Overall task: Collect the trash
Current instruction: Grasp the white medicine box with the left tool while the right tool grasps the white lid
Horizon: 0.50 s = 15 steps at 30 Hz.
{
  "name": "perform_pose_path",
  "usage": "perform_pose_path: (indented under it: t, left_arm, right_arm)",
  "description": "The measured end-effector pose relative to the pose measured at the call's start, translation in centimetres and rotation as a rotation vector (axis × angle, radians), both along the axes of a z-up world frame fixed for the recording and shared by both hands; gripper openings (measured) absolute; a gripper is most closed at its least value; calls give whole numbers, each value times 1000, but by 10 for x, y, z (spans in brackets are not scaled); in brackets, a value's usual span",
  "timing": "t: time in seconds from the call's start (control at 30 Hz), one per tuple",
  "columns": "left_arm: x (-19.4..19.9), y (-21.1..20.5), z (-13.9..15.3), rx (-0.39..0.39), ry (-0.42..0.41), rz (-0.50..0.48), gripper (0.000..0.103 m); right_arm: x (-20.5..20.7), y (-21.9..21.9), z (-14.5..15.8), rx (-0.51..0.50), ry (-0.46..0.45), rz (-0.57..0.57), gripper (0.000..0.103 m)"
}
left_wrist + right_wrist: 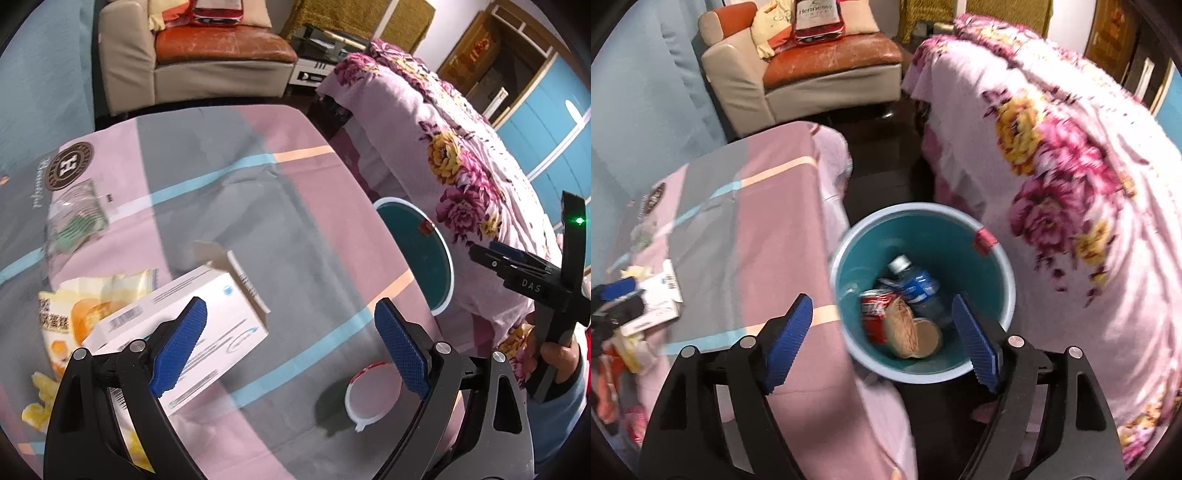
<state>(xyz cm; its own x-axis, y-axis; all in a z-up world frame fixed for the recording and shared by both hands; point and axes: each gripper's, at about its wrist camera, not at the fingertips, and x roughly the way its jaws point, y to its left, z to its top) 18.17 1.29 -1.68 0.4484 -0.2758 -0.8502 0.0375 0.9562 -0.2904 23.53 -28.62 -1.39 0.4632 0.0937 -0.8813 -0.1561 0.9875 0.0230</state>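
Note:
My left gripper [291, 345] is open and empty above the pink and grey tablecloth [295, 221]. A white carton [188, 325] lies just left of its left pad. A yellow snack bag [85, 310] lies under the carton, and a clear wrapper [75, 218] lies farther left. A white ring-shaped lid [369, 395] lies by the right pad. My right gripper [882, 339] is open and empty above the teal trash bin [960, 240]. The bin holds a blue bottle [919, 288], a red can [873, 314] and round paper lids [912, 330].
The bin [424, 258] stands on the dark floor between the table and a bed with a floral blanket [1052, 166]. A beige and orange armchair [812, 70] stands beyond the table. The right gripper [546, 288] shows in the left wrist view.

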Motion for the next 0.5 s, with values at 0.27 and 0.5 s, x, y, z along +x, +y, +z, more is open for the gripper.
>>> perform_pose_path:
  t: [0.27,0.5]
  left_arm:
    - [-24,25,9,4,-23,46,92]
    - [-50,59,8,20,-25,109,94]
  right_arm:
    - [-26,15,17,24,13,45,75]
    - [-57,55,21,35,50,148,79]
